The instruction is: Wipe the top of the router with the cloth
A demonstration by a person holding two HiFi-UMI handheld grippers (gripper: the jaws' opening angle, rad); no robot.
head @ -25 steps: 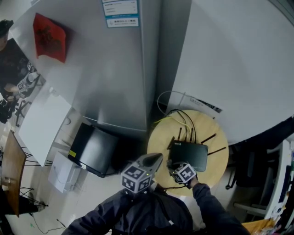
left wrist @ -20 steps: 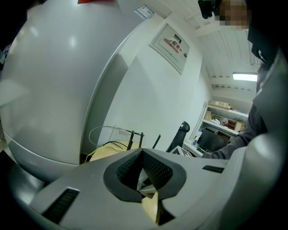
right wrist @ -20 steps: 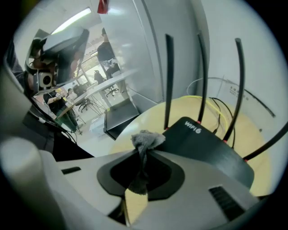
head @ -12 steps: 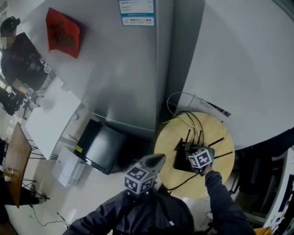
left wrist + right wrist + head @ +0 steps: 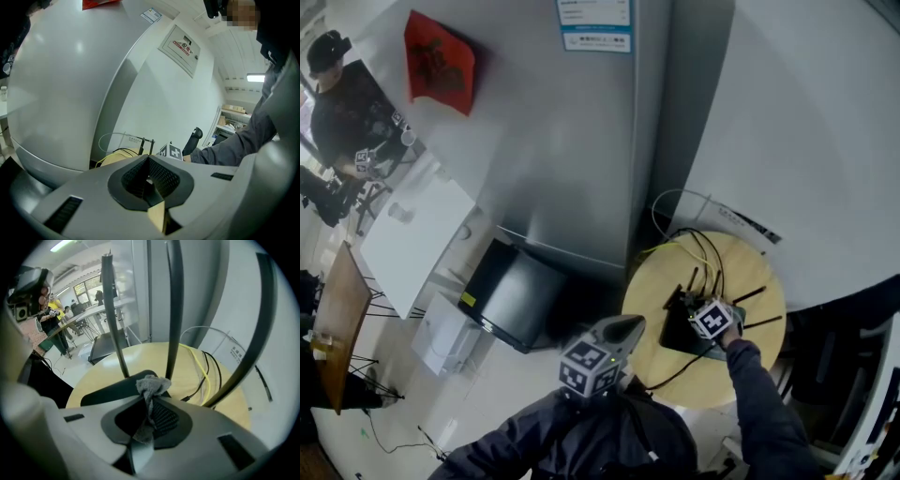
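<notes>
Grey cloth [image 5: 151, 384], bunched, pinched between the jaws of the right gripper [image 5: 149, 404]; the jaws are clamped on it and a wad sticks out past the tips. The wad sits on or just over the near edge of the router [image 5: 110, 389]; contact cannot be confirmed.

Router: flat black box, lying on a round wooden table [image 5: 93, 364]. Three dark antennas rise from it, two upright [image 5: 113, 310] [image 5: 174, 305], one leaning right [image 5: 252, 329]. Yellow and black cables [image 5: 206, 376] run off its back across the tabletop.

Head view: right gripper [image 5: 713, 320] directly over the router [image 5: 677, 328], marker cube up, sleeve trailing back toward the body. Table [image 5: 722, 380] stands beside a tall grey fridge [image 5: 572, 150].

Left gripper [image 5: 602, 356] held close to the chest, off the table's left edge, well apart from the router. In its own view the left gripper [image 5: 148, 161] has its jaws pressed together with nothing between them; it points toward the fridge side, with the table edge and the other gripper's cube low in the background.

Surroundings:
- red paper [image 5: 439, 62] stuck on the fridge
- black box [image 5: 511, 295] on the floor by the fridge's base
- second person [image 5: 347, 103] standing far left near a white table [image 5: 412, 239]
</notes>
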